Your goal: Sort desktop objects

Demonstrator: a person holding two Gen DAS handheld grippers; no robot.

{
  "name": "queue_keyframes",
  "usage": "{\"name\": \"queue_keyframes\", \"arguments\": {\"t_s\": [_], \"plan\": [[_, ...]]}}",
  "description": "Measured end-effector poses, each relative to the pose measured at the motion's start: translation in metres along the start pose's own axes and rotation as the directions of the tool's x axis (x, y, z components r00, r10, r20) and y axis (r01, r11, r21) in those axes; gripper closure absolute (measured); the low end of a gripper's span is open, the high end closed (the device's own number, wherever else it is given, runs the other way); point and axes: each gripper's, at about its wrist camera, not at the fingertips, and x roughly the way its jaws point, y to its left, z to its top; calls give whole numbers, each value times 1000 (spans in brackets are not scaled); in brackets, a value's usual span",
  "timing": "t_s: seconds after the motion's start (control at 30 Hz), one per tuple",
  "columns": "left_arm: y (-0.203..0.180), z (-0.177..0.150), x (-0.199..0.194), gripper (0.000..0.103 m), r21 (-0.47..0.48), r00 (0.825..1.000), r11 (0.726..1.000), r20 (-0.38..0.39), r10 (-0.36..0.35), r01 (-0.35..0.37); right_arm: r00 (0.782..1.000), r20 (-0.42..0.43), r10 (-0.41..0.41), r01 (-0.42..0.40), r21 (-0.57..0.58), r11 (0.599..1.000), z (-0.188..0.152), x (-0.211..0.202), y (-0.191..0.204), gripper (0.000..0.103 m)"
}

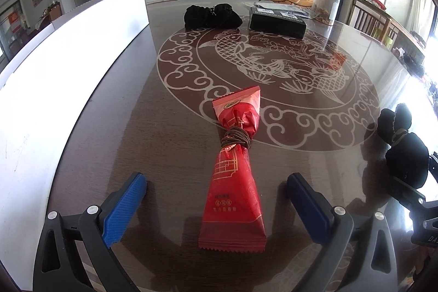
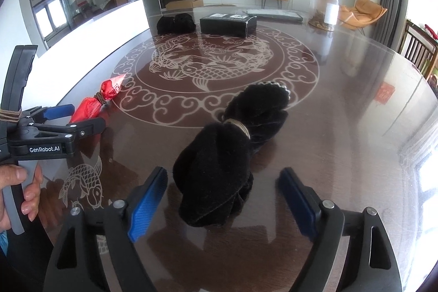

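Note:
A red snack packet [image 1: 235, 168], pinched at its middle by a brown band [image 1: 236, 141], lies on the dark table between the open fingers of my left gripper [image 1: 216, 199]. It also shows in the right wrist view [image 2: 95, 101]. A black cloth bundle [image 2: 227, 155] tied with a tan band [image 2: 239, 125] lies between the open fingers of my right gripper [image 2: 223, 199]. It also shows at the right edge of the left wrist view [image 1: 402, 144]. Neither gripper touches its object.
At the table's far side lie another black cloth bundle [image 1: 212, 15], a black box [image 1: 277, 23] and a clear jar with a black lid [image 1: 325, 3]. A white board [image 1: 68, 59] stands along the table's left edge. Chairs [image 2: 418, 51] stand at the right.

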Motion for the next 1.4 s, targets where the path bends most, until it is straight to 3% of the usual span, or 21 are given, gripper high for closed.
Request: {"name": "queue_keyframes", "arguments": {"t_s": [0.63, 1.07, 1.4], "plan": [[0, 0, 0, 0, 0, 1000, 1000, 0, -1, 1, 999, -20, -41, 41, -20, 999, 1, 3, 2, 13], [1, -1, -2, 0, 0, 1000, 1000, 0, 2, -2, 997, -52, -49, 47, -37, 998, 2, 9, 4, 0], [1, -2, -4, 0, -6, 1000, 1000, -1, 6, -6, 997, -60, -50, 48, -41, 998, 2, 10, 5, 0]]}}
